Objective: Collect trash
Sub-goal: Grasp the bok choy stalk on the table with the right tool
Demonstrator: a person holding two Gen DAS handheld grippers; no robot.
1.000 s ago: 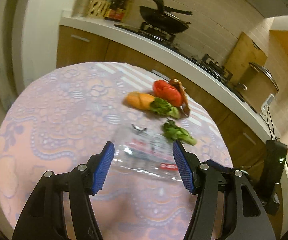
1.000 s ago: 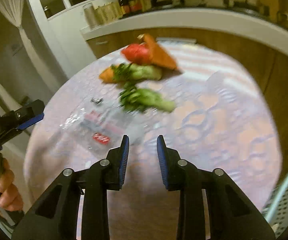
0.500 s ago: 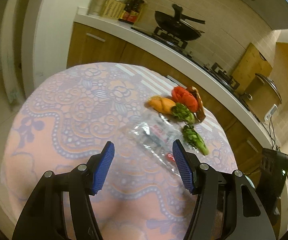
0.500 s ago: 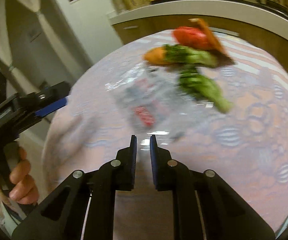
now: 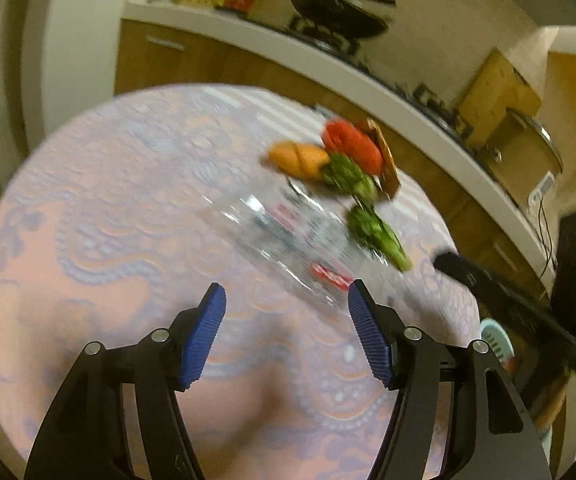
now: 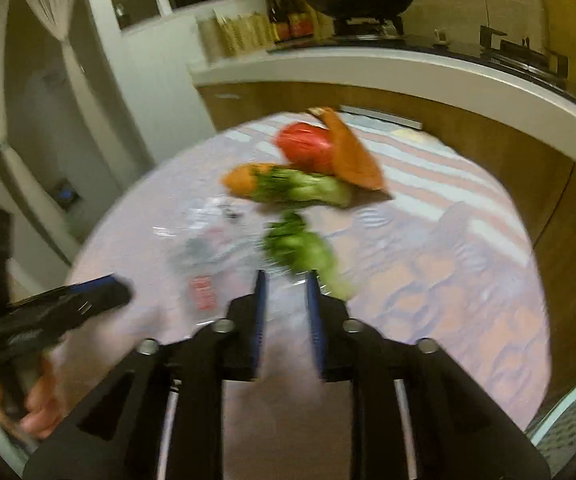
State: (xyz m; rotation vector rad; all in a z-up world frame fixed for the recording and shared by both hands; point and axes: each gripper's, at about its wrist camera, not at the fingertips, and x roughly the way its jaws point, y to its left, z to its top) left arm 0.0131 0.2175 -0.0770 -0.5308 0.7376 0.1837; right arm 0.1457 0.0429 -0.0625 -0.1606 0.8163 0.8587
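A: Clear plastic, crumpled, with a red label: that is the wrapper (image 5: 292, 240), lying flat on the round counter (image 5: 99, 208) with its lilac and peach patterned cloth.

B: Where does it sit next to the food?

A: Just on the near side of it. A green leafy vegetable (image 5: 376, 232) lies along the wrapper's far edge, touching or overlapping it; the blur keeps me from telling which. Beyond that are a second green piece (image 5: 348, 174), an orange vegetable (image 5: 298, 158), a red one (image 5: 352, 146) and a brown wedge-shaped piece (image 5: 386, 160), all bunched together.

B: And the left tongs (image 5: 285, 308)?

A: Wide apart and opening, blue pads facing each other, nothing between them. They hover above the cloth with the wrapper's near edge just beyond the tips.

B: The right tongs (image 6: 285, 280)?

A: A narrower gap, also opening. Their tips sit over the wrapper's near corner, beside the stem of the nearer green vegetable. The frame is smeared, but the pads do not appear to press on anything.

B: Anything else in view?

A: In the right wrist view a hand (image 6: 39, 404) grips the left tool's handle at the lower left, and a pale mesh basket (image 6: 572, 412) shows at the lower right, off the counter's edge.
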